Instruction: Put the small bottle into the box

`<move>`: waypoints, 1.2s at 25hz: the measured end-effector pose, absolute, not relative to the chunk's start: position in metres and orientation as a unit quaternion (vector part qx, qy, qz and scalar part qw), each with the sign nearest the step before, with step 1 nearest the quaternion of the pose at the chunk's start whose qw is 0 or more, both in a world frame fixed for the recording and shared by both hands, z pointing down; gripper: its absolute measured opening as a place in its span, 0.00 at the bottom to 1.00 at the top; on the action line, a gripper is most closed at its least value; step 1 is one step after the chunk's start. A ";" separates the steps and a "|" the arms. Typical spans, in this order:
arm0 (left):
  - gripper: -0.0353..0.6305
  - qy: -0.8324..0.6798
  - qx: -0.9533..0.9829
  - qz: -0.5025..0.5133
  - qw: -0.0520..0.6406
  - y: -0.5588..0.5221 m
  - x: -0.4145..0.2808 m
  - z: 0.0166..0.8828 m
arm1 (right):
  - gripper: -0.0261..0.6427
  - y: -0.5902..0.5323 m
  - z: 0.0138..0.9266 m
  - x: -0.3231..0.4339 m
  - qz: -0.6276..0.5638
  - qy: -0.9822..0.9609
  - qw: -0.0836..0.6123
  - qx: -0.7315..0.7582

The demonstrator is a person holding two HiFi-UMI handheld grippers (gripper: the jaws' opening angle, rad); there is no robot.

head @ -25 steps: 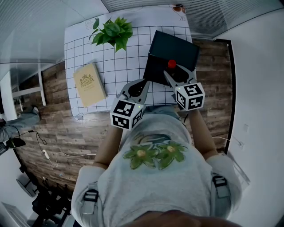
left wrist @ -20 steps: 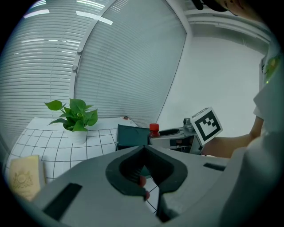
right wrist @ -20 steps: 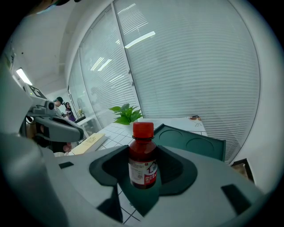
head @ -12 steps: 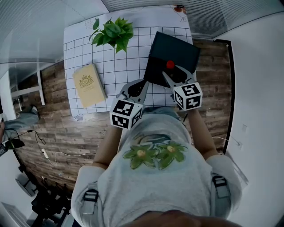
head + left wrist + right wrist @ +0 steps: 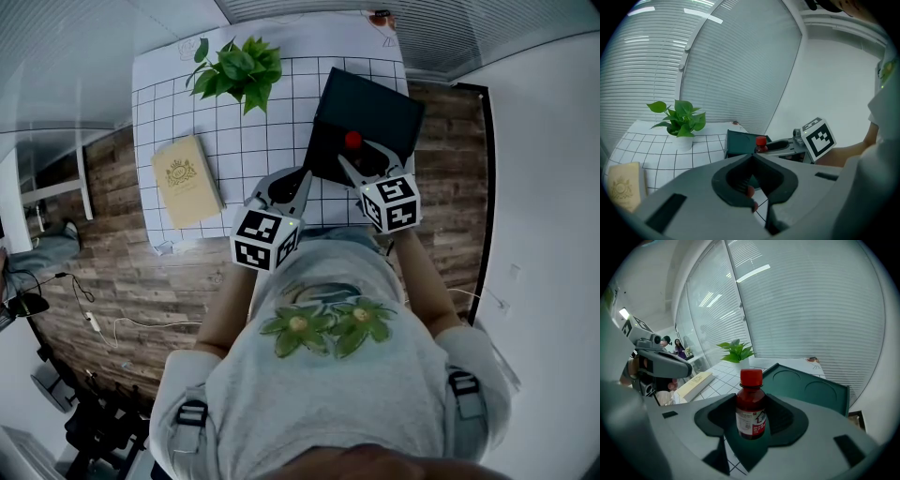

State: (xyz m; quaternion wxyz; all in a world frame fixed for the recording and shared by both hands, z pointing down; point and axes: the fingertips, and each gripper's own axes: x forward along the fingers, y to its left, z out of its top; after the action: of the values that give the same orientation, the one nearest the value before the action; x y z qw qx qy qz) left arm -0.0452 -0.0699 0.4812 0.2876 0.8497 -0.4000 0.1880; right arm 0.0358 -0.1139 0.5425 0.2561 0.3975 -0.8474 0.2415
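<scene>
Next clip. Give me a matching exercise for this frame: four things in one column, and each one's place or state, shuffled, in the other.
Things:
1. small bottle
2. potted plant
3. book
4. left gripper

Places or states:
A. lying flat by the left edge of the table
B. jaws together, nothing between them
C. clamped upright in the right gripper
D. standing at the table's far end

Pairs: 1-C, 2-D, 3-A, 4-B
</scene>
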 end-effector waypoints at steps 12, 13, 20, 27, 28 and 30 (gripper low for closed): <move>0.06 -0.406 0.844 0.190 0.295 -0.072 -0.052 0.487 | 0.34 -0.118 0.558 0.029 0.238 -0.847 0.277 0.385; 0.06 -0.407 0.843 0.190 0.296 -0.072 -0.053 0.488 | 0.34 -0.118 0.560 0.029 0.238 -0.847 0.279 0.385; 0.06 -0.411 0.840 0.189 0.298 -0.075 -0.057 0.490 | 0.34 -0.118 0.568 0.026 0.239 -0.845 0.289 0.381; 0.06 -0.414 0.838 0.190 0.299 -0.078 -0.061 0.491 | 0.34 -0.118 0.583 0.025 0.235 -0.842 0.311 0.372; 0.06 -0.415 0.838 0.191 0.299 -0.079 -0.061 0.491 | 0.34 -0.118 0.585 0.025 0.235 -0.842 0.313 0.371; 0.06 -0.416 0.837 0.191 0.300 -0.079 -0.062 0.492 | 0.34 -0.118 0.588 0.025 0.235 -0.841 0.316 0.370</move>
State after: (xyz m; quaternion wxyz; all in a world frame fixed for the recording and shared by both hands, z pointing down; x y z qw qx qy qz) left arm -0.0624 -0.0793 0.4925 0.3002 0.8367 -0.4163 0.1908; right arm 0.0252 -0.1180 0.5877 0.3160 0.3703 -0.8413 0.2348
